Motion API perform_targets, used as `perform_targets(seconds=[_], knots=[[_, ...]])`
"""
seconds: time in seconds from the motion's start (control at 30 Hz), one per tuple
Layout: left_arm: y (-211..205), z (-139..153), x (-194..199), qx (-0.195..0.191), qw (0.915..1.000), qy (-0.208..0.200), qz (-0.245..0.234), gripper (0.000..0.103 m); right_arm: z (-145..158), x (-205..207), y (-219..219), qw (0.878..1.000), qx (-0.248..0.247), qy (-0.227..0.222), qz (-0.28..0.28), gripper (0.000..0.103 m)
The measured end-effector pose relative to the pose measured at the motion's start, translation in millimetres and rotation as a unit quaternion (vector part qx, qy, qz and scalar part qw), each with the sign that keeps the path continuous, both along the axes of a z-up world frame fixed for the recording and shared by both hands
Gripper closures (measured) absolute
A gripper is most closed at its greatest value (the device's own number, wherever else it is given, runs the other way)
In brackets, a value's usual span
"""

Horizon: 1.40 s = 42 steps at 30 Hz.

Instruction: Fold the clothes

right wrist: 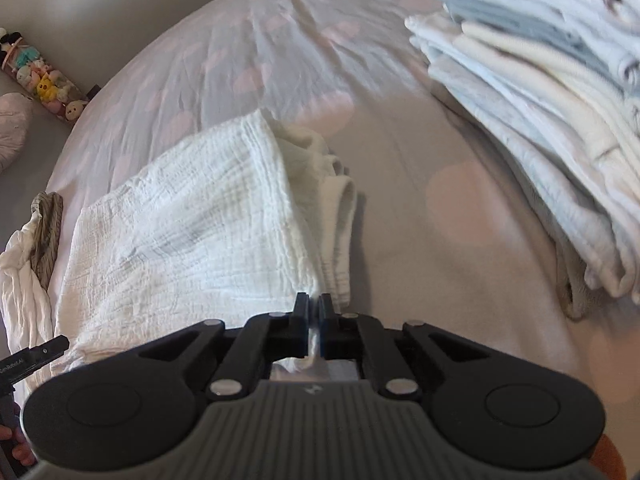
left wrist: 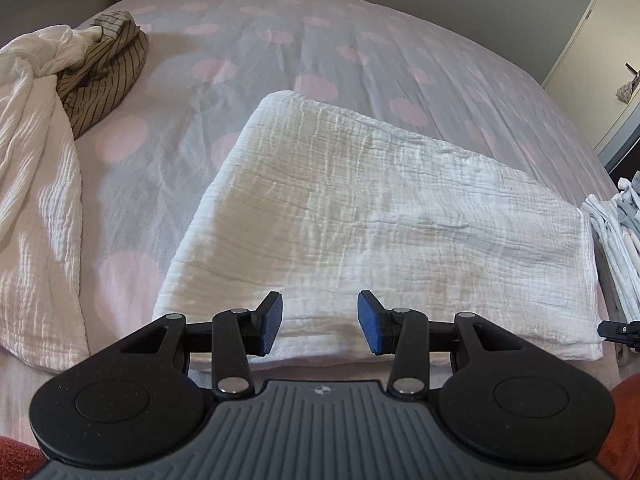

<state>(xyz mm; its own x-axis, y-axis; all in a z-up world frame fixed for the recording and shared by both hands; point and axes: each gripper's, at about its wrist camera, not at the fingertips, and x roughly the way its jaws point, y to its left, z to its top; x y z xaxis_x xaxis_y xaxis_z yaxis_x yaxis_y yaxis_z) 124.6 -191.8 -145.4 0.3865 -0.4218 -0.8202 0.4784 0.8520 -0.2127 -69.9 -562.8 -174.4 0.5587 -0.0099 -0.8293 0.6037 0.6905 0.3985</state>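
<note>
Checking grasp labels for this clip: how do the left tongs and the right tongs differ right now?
The left tongs stand open, blue pads apart above the near edge of the white muslin cloth, pressing nothing; the right tongs are shut on that cloth's near corner, fabric pinched between the pads. The left sits over a flat folded area, the right at the layered end near the stack of folded laundry. Both point down at the same cloth on the bed.

White crinkled cloth (left wrist: 360, 208); pink-dotted bedspread (left wrist: 280, 40); striped olive garment (left wrist: 104, 76).
</note>
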Motion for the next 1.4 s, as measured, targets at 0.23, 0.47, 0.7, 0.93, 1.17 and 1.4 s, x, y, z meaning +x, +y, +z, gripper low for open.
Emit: perform_targets(seconds=[0.23,0.47,0.7,0.93,1.17,1.4], knots=[[-4,1,2,0.009,0.9999,0.009,0.000,0.064,29,2,-9,0.998,-0.041,-0.054,0.005,0.066],[-34,1,3,0.038,0.9990,0.005,-0.023,0.064,26,24,-39,0.993,-0.019,-0.114,-0.016,0.056],[-79,2,12,0.087,0.9951,0.010,-0.045,0.063,13,66,-62,0.990,-0.009,-0.138,-0.014,0.053],[-128,6,22,0.098,0.9921,0.012,-0.078,0.061,-20,107,-74,0.989,0.028,-0.146,0.003,0.052],[-178,18,29,0.071,0.9927,0.014,-0.097,0.061,-12,107,-48,0.981,-0.037,-0.179,0.061,0.080],[-219,32,29,0.032,0.9912,0.038,-0.123,0.054,3,106,-2,0.964,-0.123,-0.176,0.157,0.081]])
